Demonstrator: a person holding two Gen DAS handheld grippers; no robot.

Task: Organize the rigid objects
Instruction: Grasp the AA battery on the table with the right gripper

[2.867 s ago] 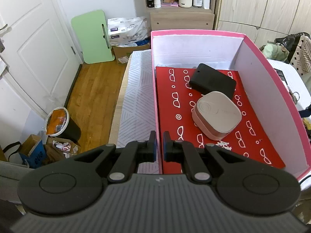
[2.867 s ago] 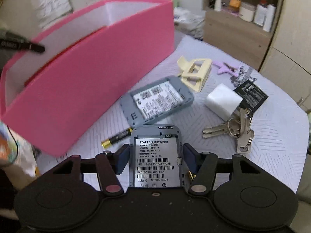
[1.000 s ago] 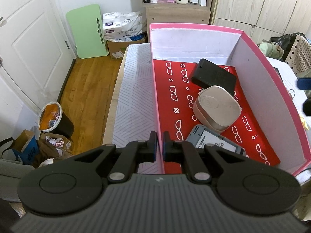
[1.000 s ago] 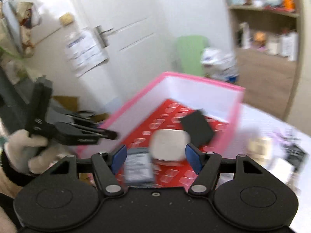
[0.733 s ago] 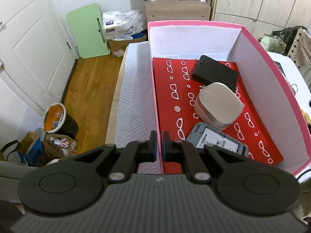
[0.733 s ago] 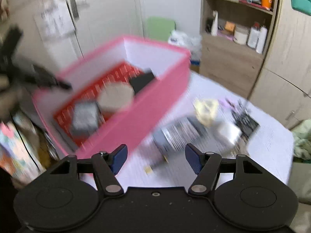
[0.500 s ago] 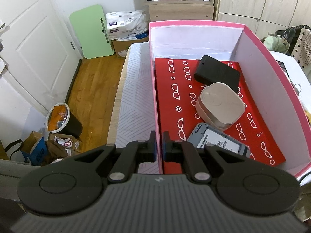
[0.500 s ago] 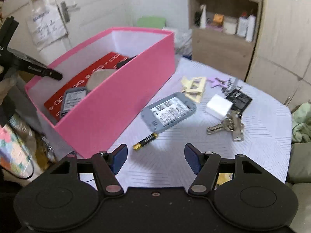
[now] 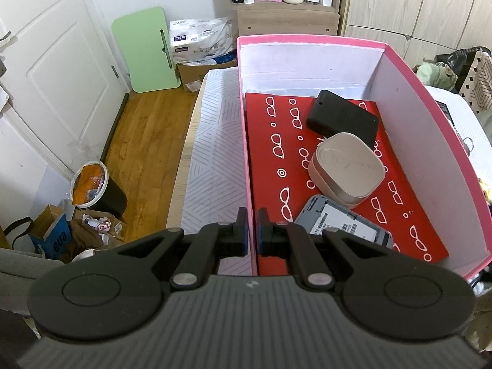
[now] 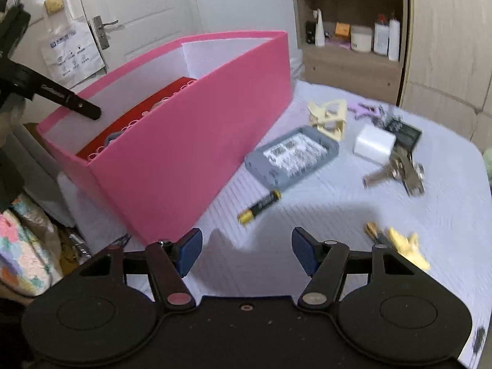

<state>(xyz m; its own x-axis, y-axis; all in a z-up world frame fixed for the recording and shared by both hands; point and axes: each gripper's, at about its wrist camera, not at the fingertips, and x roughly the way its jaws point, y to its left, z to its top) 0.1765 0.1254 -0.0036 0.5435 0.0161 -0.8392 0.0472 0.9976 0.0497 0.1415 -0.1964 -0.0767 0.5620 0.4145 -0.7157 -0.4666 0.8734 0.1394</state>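
Three things lie inside the pink box on its red patterned liner: a black case toward the far wall, a beige rounded case touching it, and a grey device with a printed label nearest the camera, tucked against the beige one. The left gripper has its fingers pressed together on the box's near wall — the pink edge runs up between the two pads. The right gripper hovers over the white tablecloth with its fingers spread and nothing between them. Ahead of it, outside the box, lie a battery, a second grey device label up just beside the box wall, a cream clip, a white block, a bunch of keys and, near the right finger, a blurred yellow piece that cannot be made out.
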